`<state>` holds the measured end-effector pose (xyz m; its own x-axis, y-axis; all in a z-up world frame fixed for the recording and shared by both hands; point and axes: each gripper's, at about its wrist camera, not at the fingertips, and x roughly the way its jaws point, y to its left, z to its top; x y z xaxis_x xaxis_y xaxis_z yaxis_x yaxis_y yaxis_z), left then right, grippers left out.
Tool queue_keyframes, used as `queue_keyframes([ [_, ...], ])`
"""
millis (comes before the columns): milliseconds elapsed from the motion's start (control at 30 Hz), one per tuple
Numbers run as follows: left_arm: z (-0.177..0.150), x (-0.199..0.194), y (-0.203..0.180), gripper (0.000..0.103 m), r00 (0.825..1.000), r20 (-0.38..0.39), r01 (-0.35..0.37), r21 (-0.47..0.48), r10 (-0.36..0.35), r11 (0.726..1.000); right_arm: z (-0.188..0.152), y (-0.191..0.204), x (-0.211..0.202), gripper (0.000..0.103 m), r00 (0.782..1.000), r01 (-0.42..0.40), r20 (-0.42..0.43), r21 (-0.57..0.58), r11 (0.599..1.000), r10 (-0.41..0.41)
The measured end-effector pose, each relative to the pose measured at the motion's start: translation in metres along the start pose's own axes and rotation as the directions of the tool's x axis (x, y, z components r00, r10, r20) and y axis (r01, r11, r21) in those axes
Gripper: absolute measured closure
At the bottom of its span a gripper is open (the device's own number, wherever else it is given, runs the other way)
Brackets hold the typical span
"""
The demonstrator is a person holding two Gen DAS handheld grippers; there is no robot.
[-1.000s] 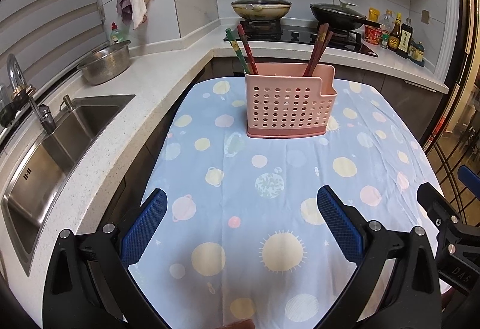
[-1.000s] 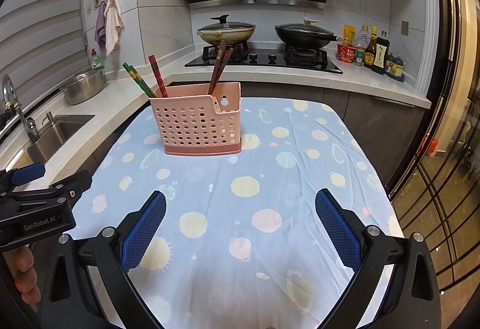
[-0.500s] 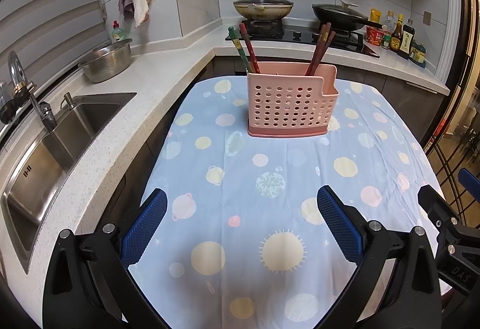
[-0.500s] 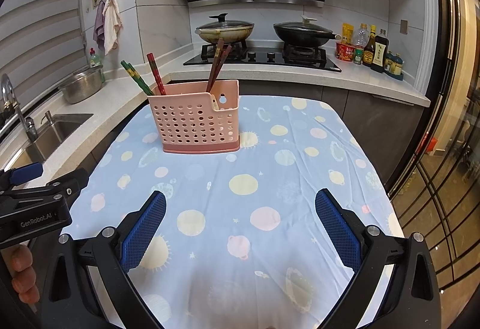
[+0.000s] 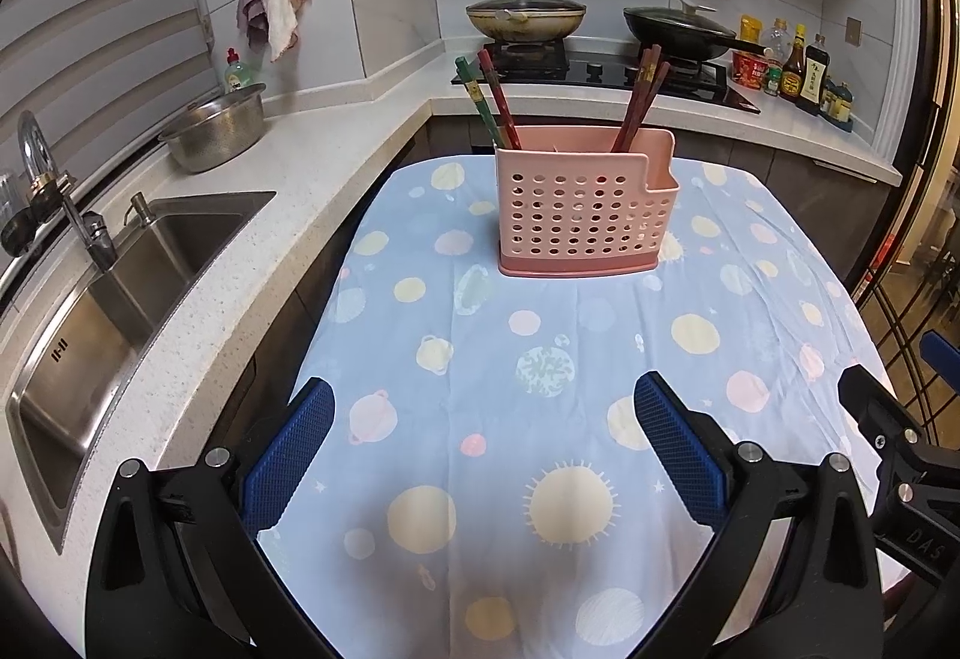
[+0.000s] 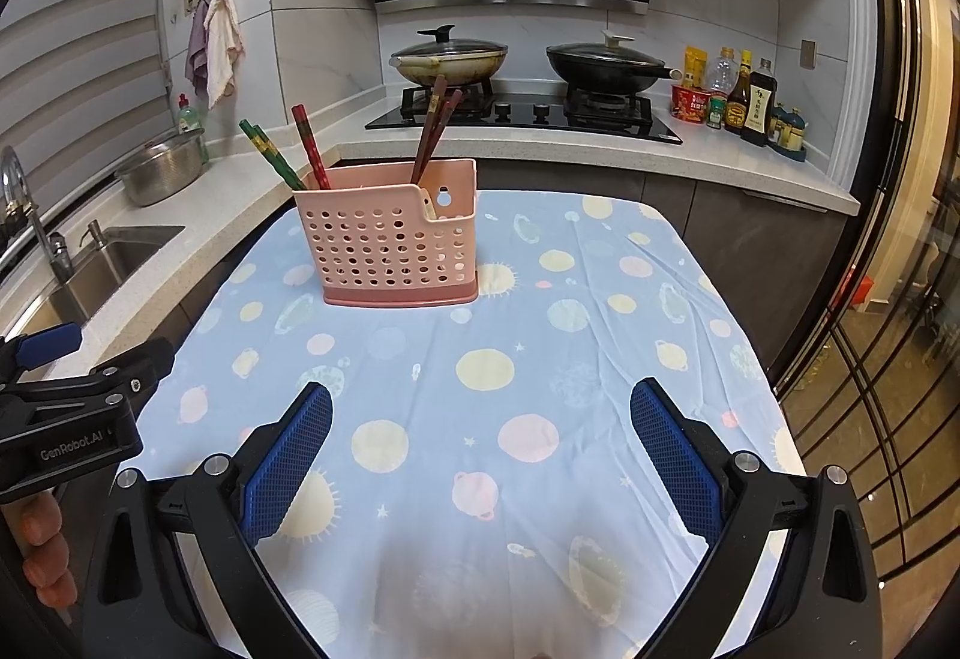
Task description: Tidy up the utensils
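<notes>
Hovering low over the counter's spotted cloth (image 5: 540, 335), the left hand-held gripper (image 5: 480, 419) and right hand-held gripper (image 6: 480, 419) are both spread wide, holding nothing. Well ahead stands the pink basket (image 5: 585, 206), upright, with 3 sets of chopsticks (image 5: 639, 101) leaning inside. Fingers (image 6: 45, 545) grip the left handle.

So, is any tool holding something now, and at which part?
Nothing is held. The left tool and the right tool are both open and empty above the tablecloth.
</notes>
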<state>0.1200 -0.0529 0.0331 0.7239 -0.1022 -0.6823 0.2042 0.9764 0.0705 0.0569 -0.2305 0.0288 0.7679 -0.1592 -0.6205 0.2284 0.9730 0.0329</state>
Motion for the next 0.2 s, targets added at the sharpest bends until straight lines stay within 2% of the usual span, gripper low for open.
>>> queue_keyframes([
  [200,0.0003,0.0025,0.0018,0.007,1.0,-0.006,0.015,-0.005,-0.015,1.0,-0.0009,-0.0016,0.0025,0.007,1.0,0.008,-0.001,0.005,1.0,-0.008],
])
